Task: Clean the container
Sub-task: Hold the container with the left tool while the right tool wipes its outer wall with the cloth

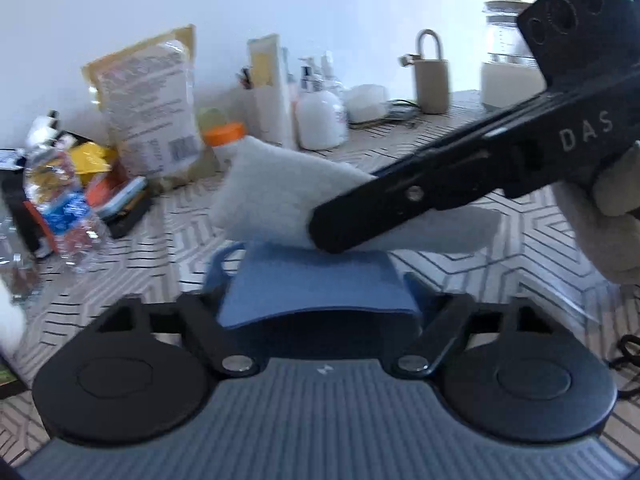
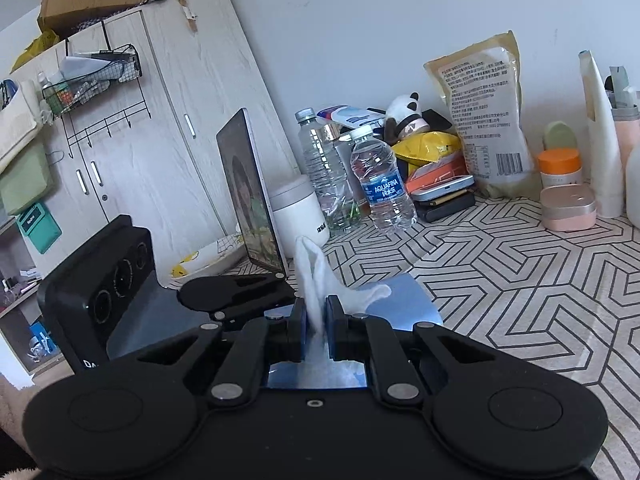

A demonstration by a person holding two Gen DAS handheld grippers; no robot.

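In the left wrist view, my left gripper (image 1: 316, 292) is shut on a blue container (image 1: 312, 288), its fingers on the two sides. A white cloth (image 1: 272, 192) rests on the container's far edge, pinched by my right gripper (image 1: 340, 228), which reaches in from the right in a gloved hand (image 1: 600, 216). In the right wrist view, the right gripper (image 2: 316, 320) is shut on the cloth (image 2: 312, 268), which sticks up between its pads. The container (image 2: 412, 304) shows light blue underneath. The left gripper (image 2: 240, 292) holds it from the left.
The table has a geometric-patterned cover (image 2: 500, 264). Along the wall stand water bottles (image 2: 380, 184), a large snack bag (image 2: 484, 120), a propped tablet (image 2: 248, 192), a white mug (image 2: 300, 212), a pink case (image 2: 568, 208) and an orange-lidded jar (image 2: 559, 166). A wardrobe (image 2: 132, 128) stands at the left.
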